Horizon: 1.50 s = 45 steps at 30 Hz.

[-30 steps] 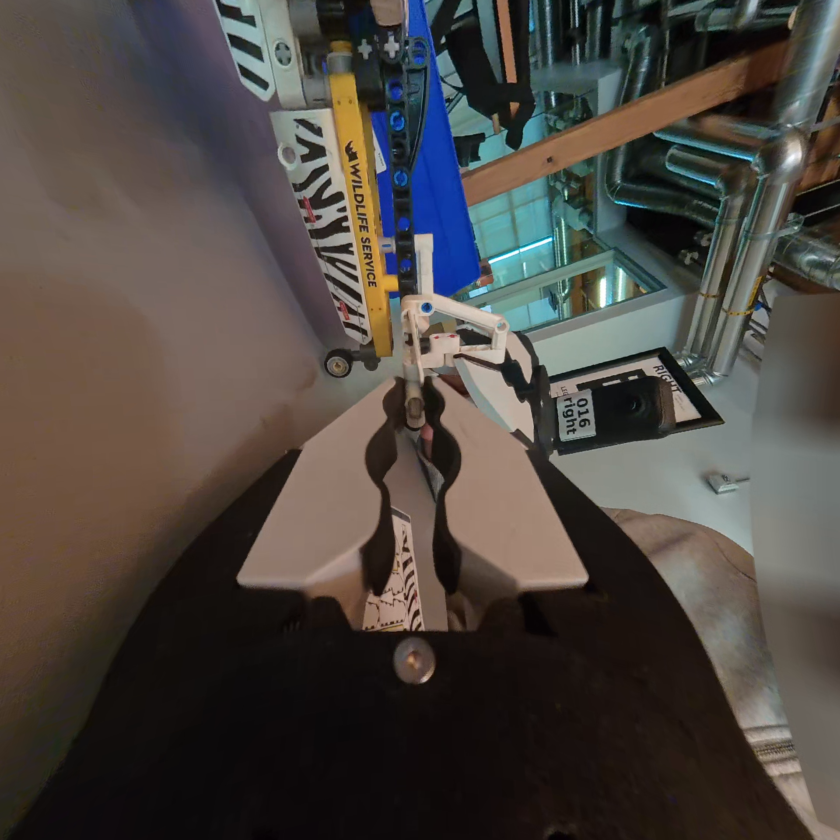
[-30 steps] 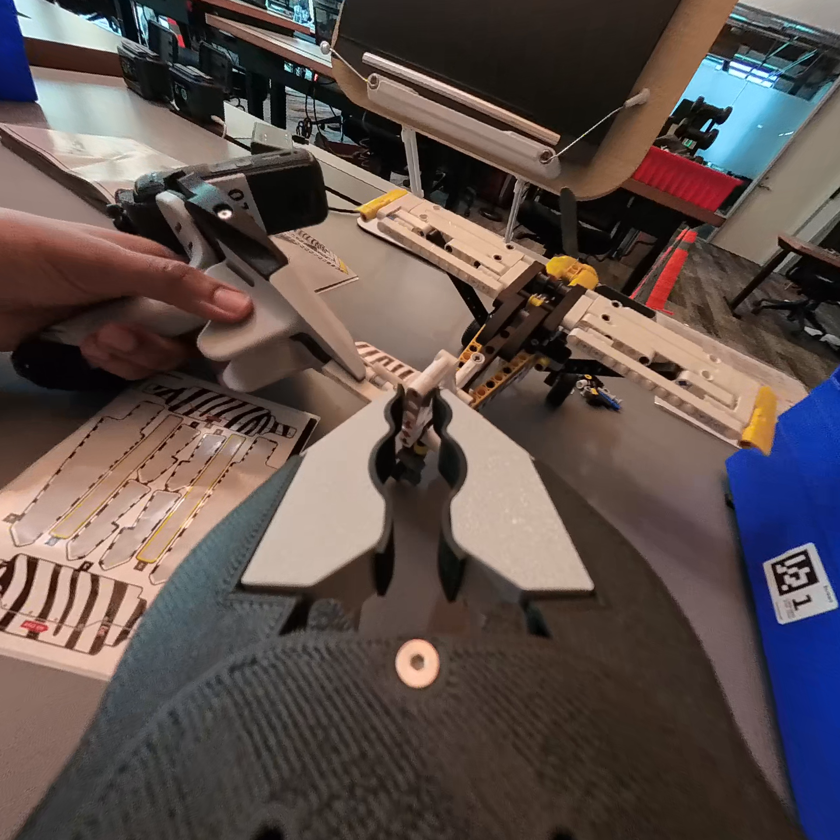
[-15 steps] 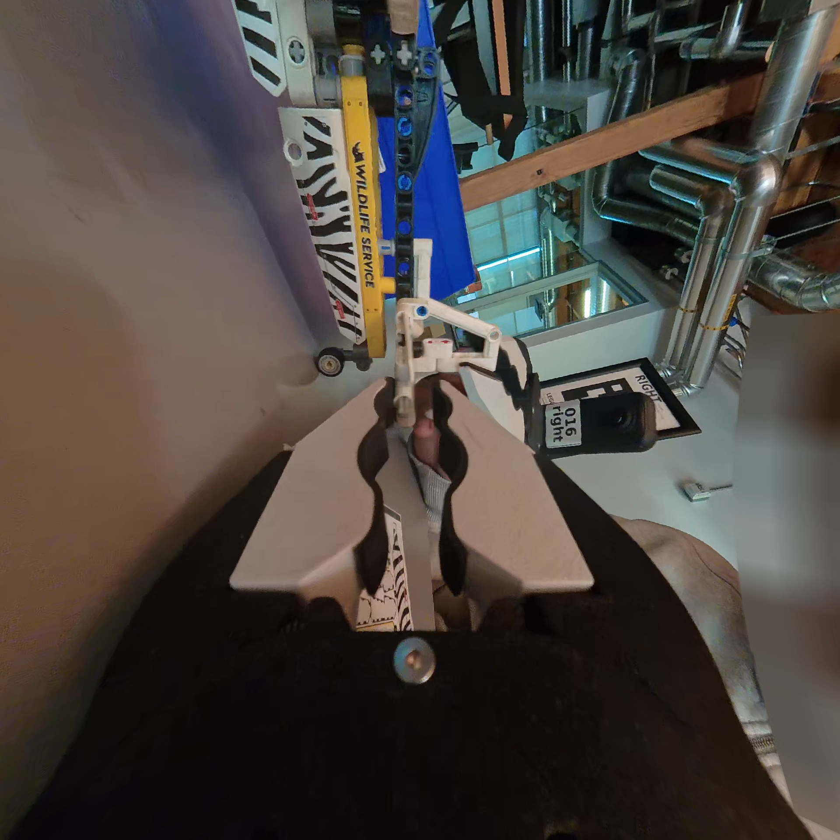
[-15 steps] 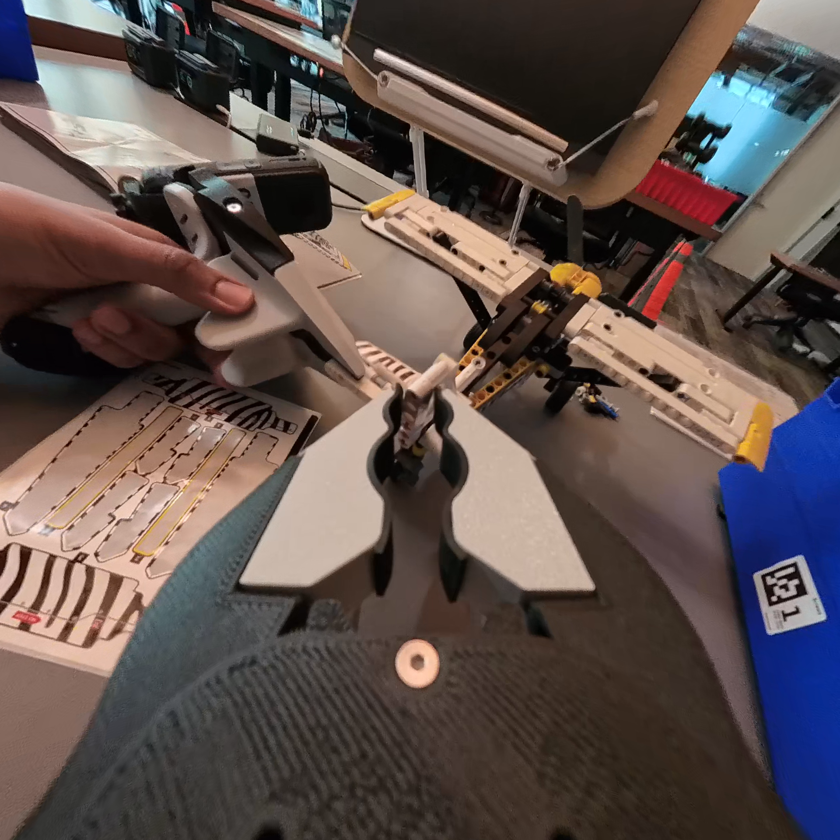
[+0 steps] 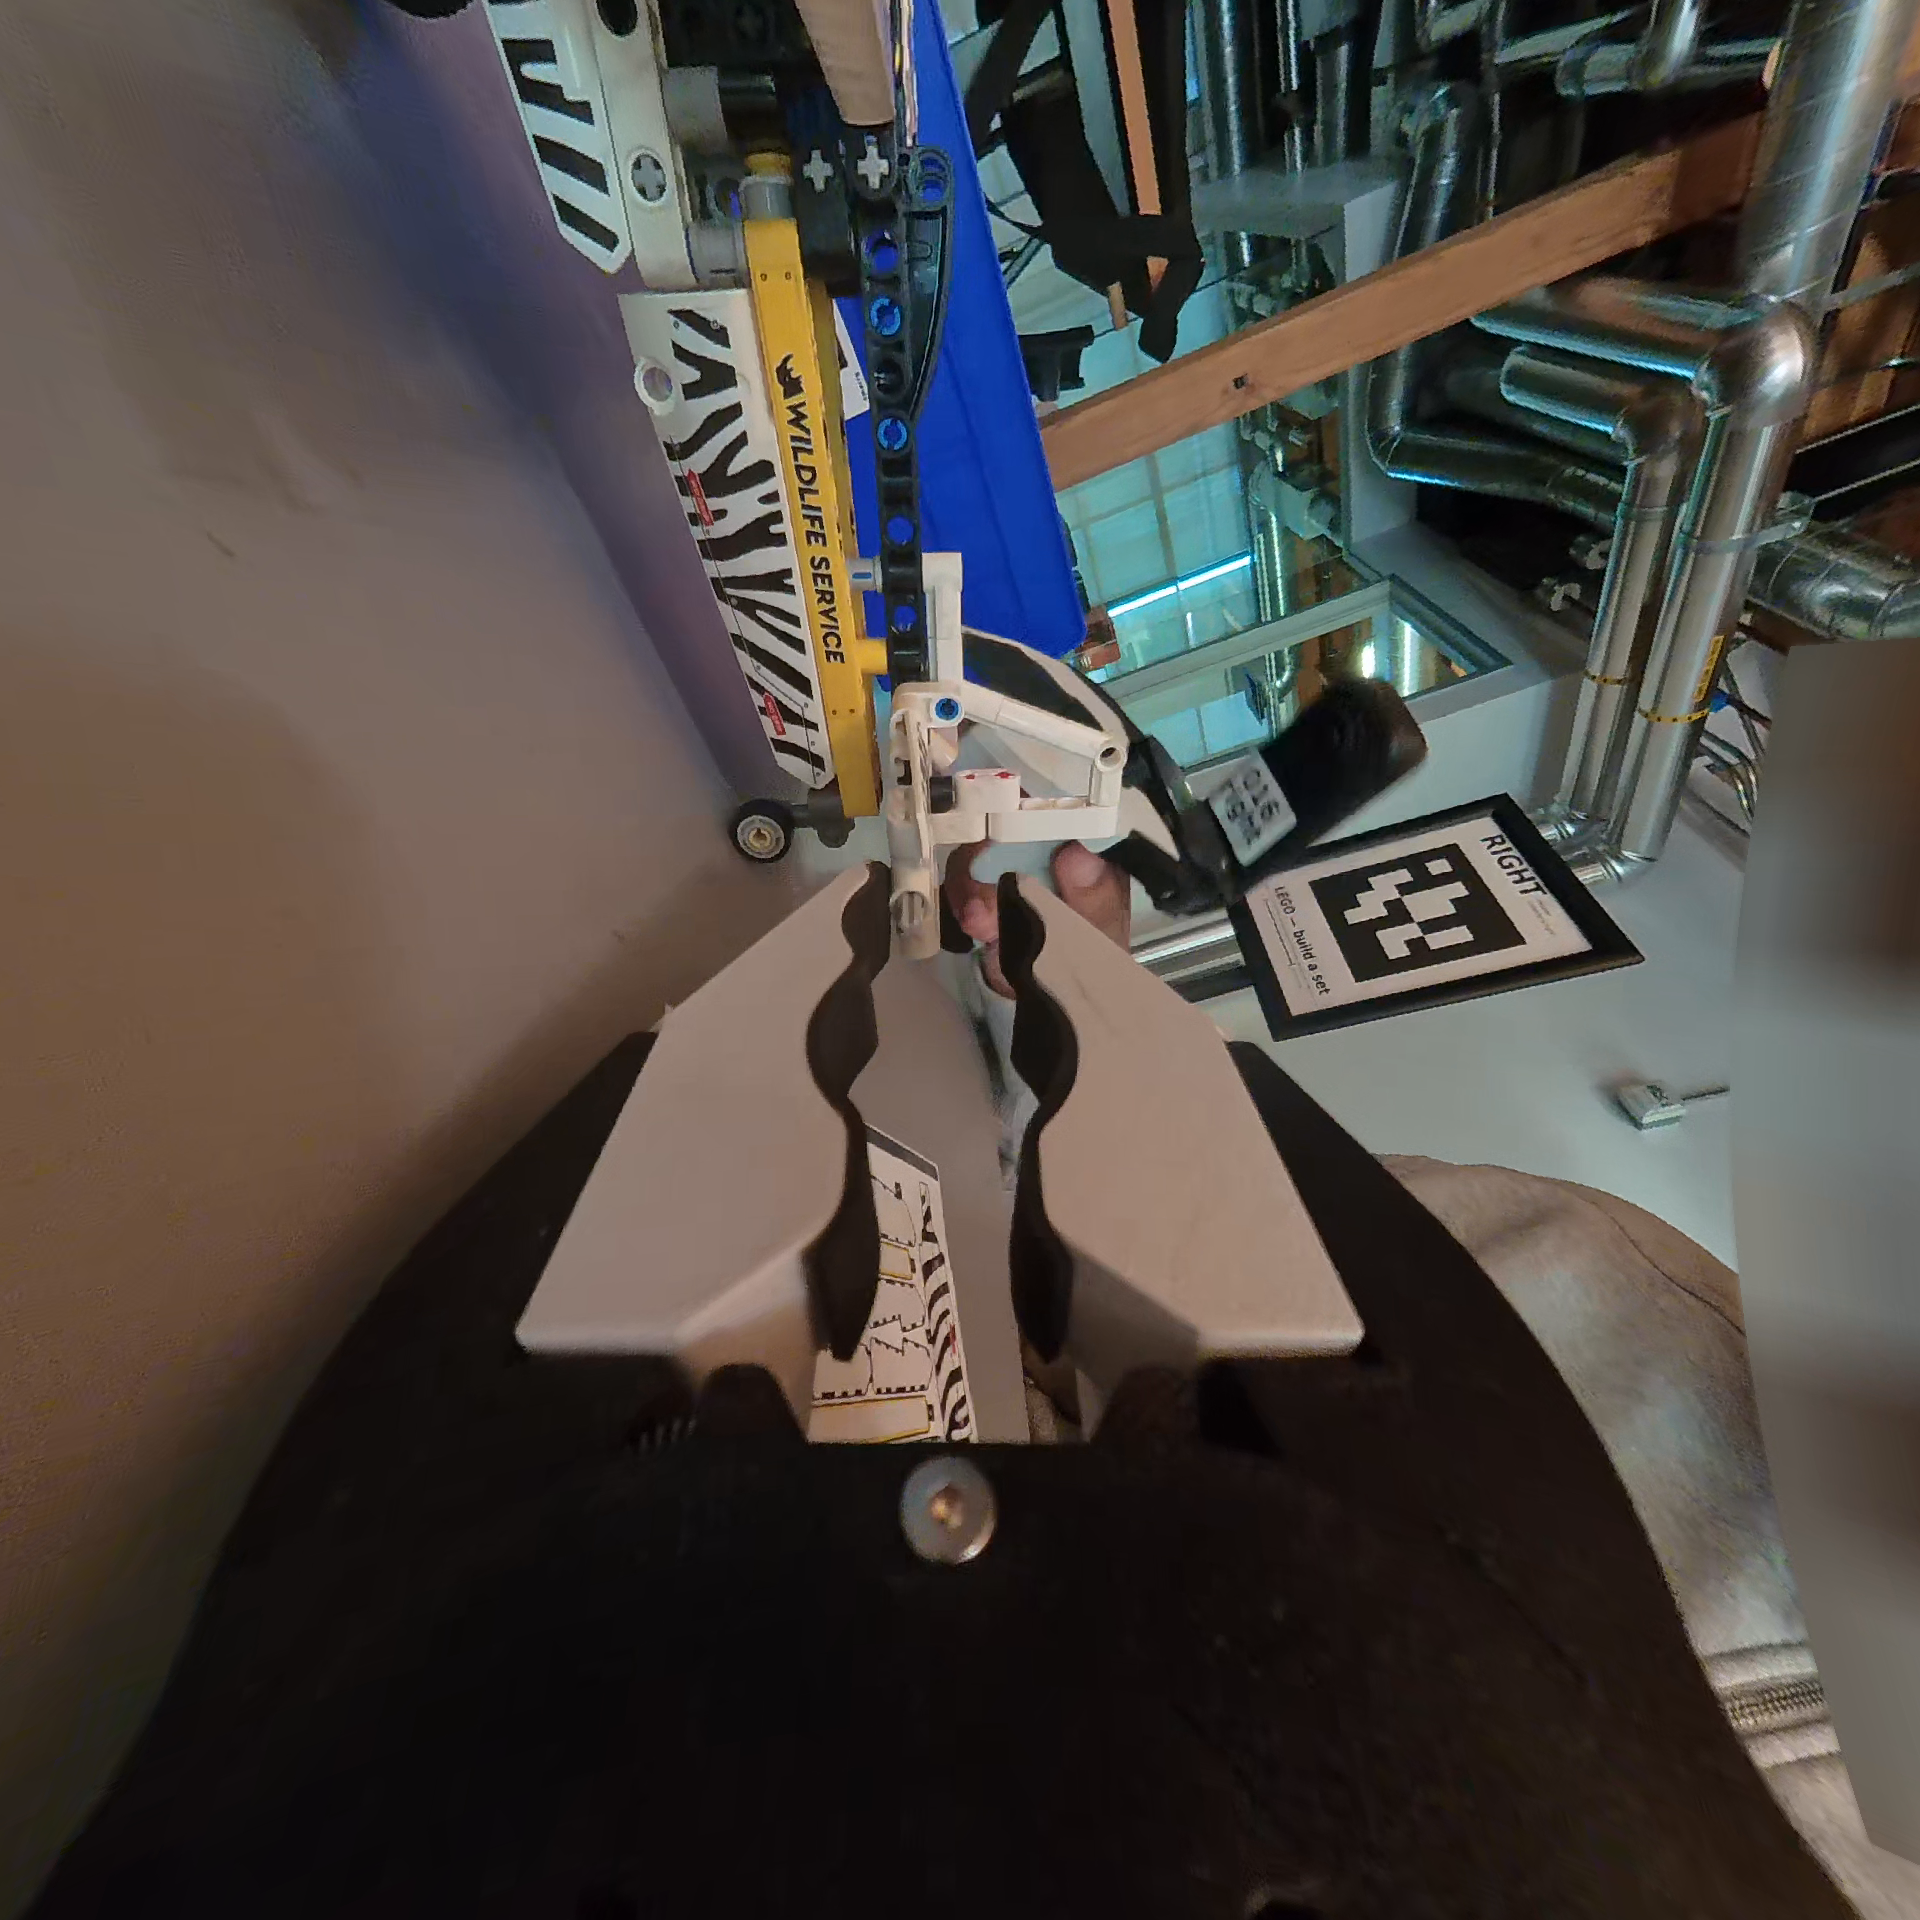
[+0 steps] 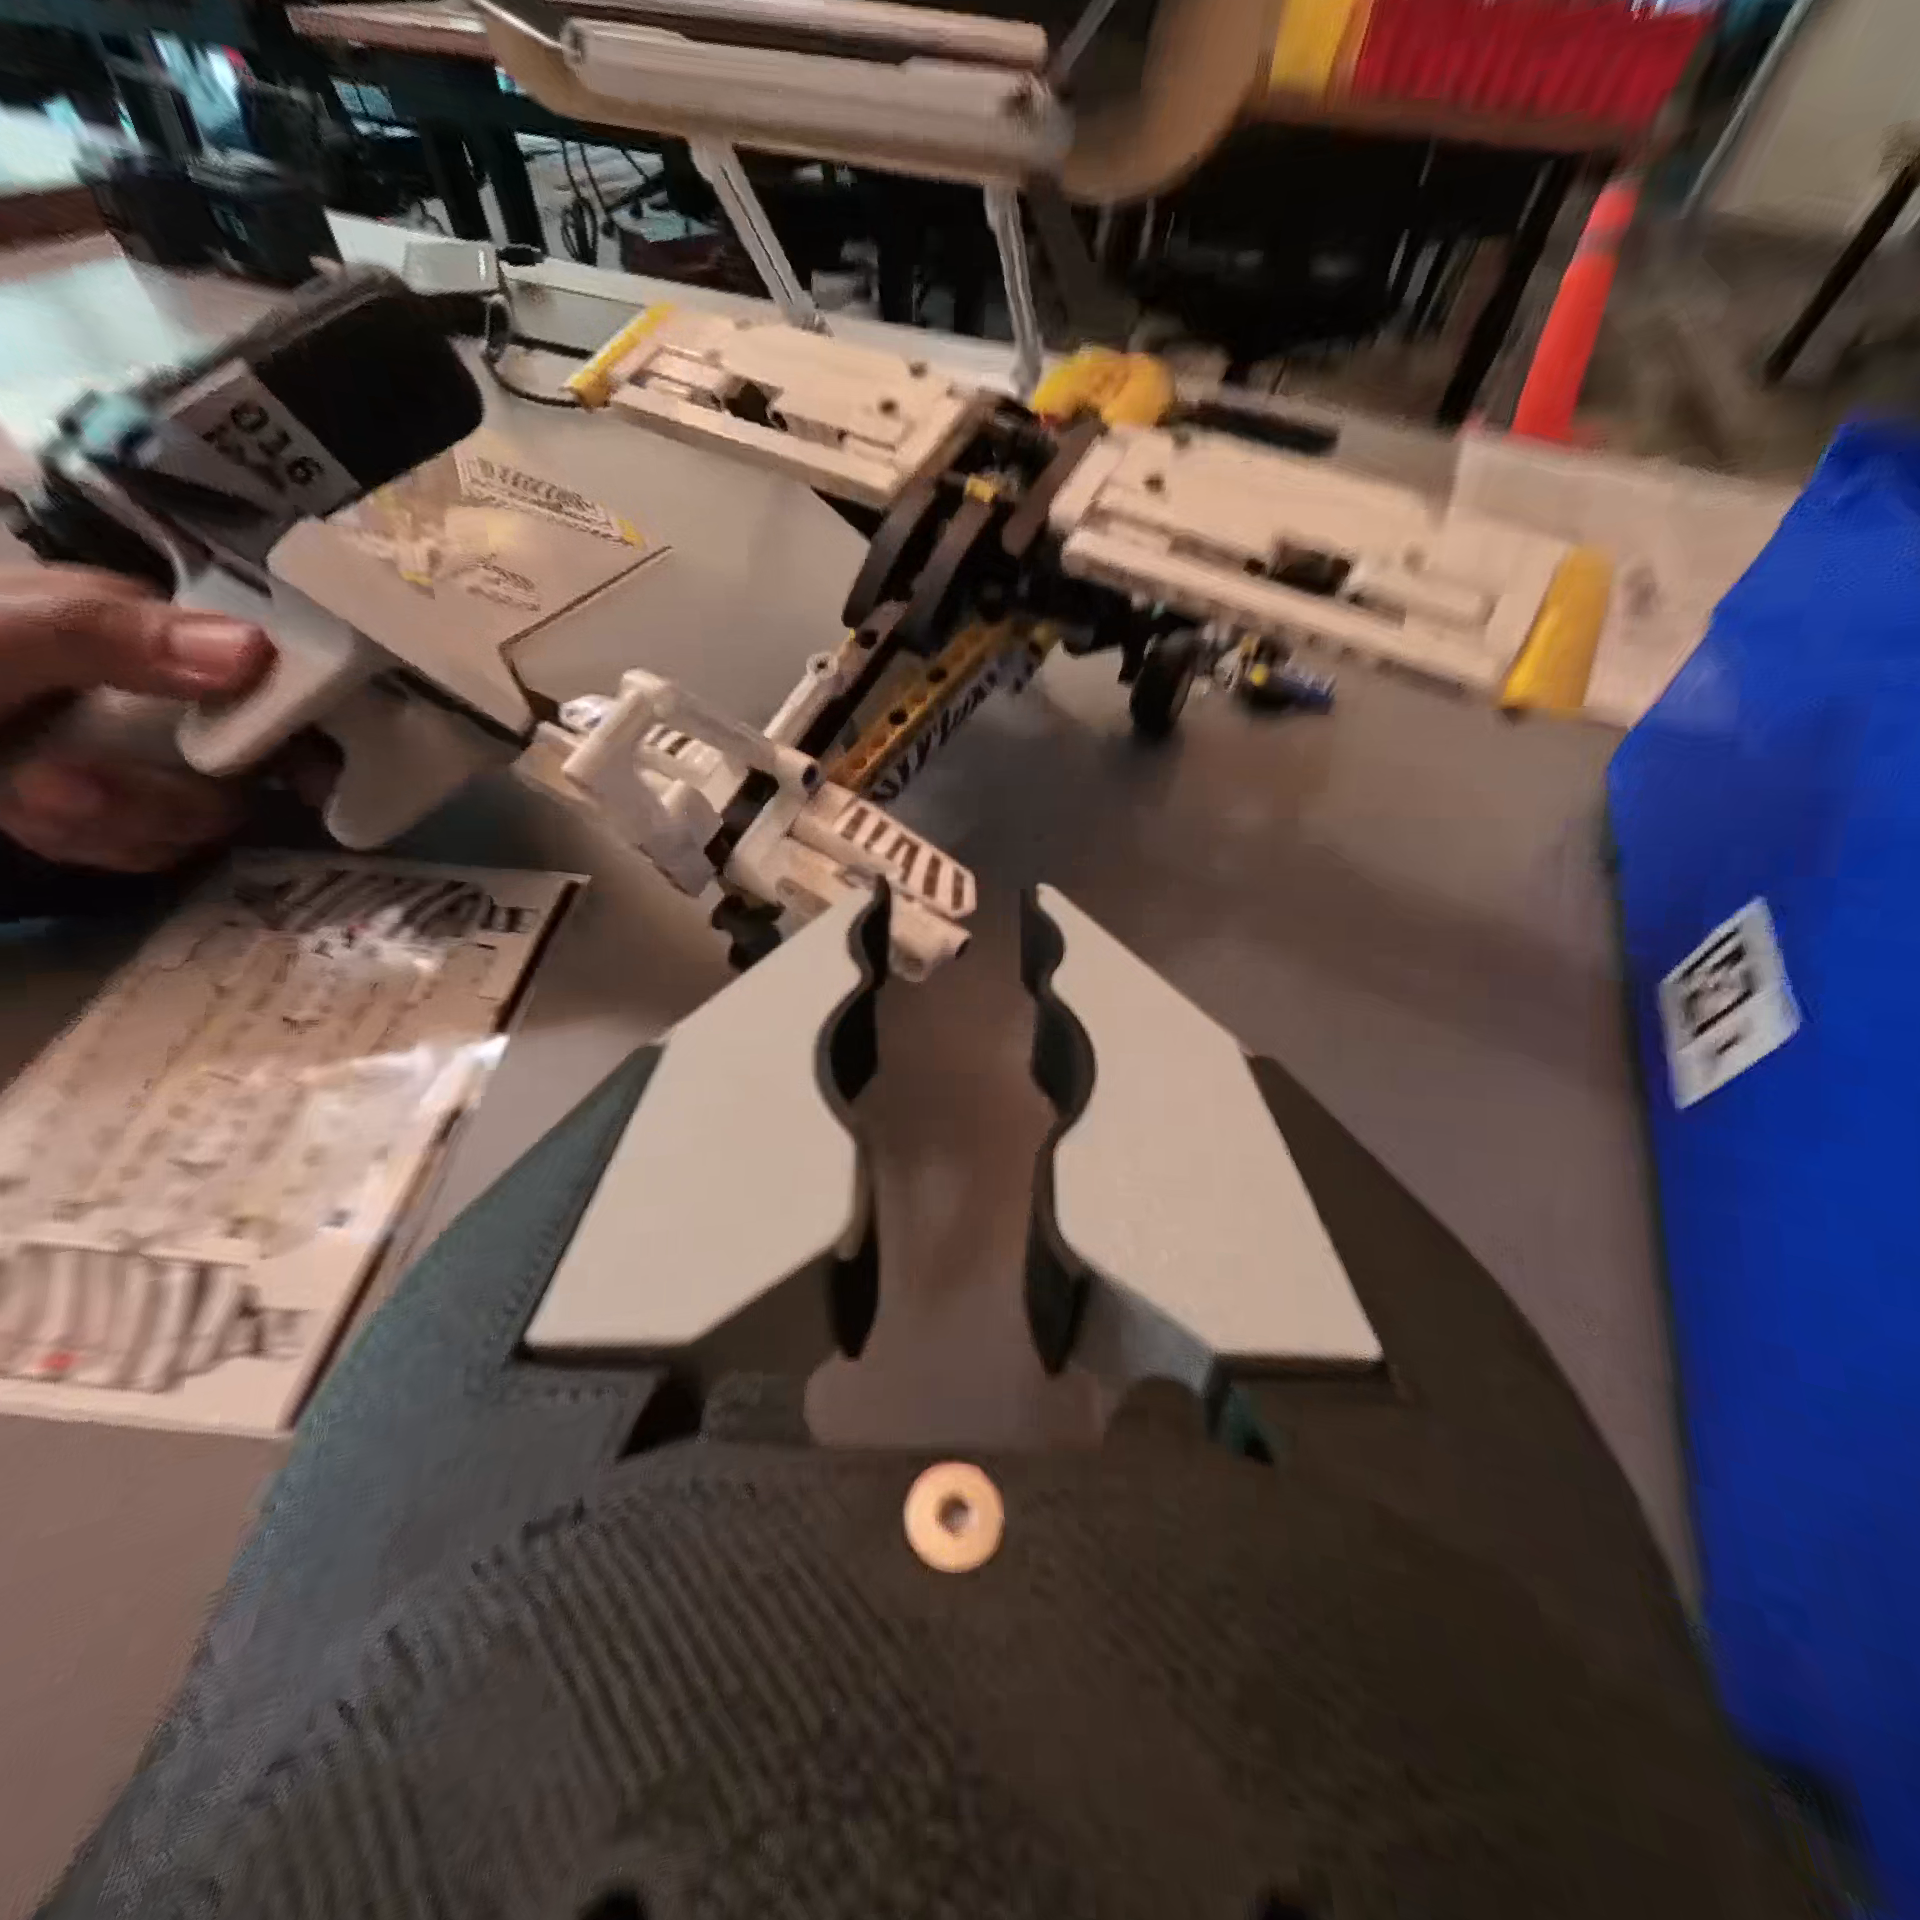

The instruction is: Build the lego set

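Note:
The Lego plane (image 6: 935, 665) stands on the grey table (image 6: 1299, 883), its white wings (image 6: 1247, 540) tipped with yellow. Its white, zebra-striped tail assembly (image 6: 727, 800) points toward me. In the left wrist view the yellow fuselage beam (image 5: 810, 520) and the white tail frame (image 5: 997, 790) run up from my left gripper (image 5: 940, 883), which is shut on the frame's lower beam. The right wrist view also shows my left gripper (image 6: 525, 717), at the tail's end. My right gripper (image 6: 956, 904) is open and empty, with the tail's striped tip just ahead of its left finger.
A sticker sheet (image 6: 239, 1091) lies at the front left. A blue bag (image 6: 1787, 935) stands on the right. A hand (image 6: 104, 707) holds the left gripper. A framed black-and-white marker card (image 5: 1423, 914) and a small grey part (image 5: 1652, 1101) lie on the white surface. My right gripper's tips are some 7 cm from the Lego plane (image 6: 935, 665).
My right gripper has opened, let go of the tail piece and drawn back a little; its view is now blurred. My left gripper keeps its hold, and the plane looks closer in its view.

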Each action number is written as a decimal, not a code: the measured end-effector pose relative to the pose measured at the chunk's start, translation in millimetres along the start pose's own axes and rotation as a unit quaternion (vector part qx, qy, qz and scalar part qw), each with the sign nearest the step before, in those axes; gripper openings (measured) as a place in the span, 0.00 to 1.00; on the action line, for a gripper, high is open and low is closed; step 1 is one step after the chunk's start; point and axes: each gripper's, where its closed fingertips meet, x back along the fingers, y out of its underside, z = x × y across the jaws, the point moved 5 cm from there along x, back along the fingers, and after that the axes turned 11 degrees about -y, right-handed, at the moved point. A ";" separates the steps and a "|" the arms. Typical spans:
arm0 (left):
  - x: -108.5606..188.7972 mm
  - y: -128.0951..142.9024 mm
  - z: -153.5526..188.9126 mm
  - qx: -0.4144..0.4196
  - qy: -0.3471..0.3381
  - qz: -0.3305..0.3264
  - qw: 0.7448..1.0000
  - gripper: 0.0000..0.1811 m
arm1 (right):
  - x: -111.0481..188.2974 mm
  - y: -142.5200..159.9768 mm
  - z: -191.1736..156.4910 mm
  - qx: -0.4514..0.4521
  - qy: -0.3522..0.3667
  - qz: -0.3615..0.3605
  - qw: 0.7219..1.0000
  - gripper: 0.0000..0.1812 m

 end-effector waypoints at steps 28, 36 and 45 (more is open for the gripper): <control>0.0 -0.3 -2.7 -0.021 -0.026 -0.008 0.999 0.03 | -11.7 17.1 9.5 -0.334 -0.281 -0.011 0.900 0.12; 3.9 2.5 -3.7 -0.032 -0.034 -0.022 0.999 0.03 | -19.8 19.4 0.6 -0.348 -0.280 -0.027 0.894 0.15; 5.4 2.6 -5.4 -0.031 -0.038 -0.027 0.998 0.03 | -18.6 20.9 -2.5 -0.353 -0.294 -0.032 0.888 0.13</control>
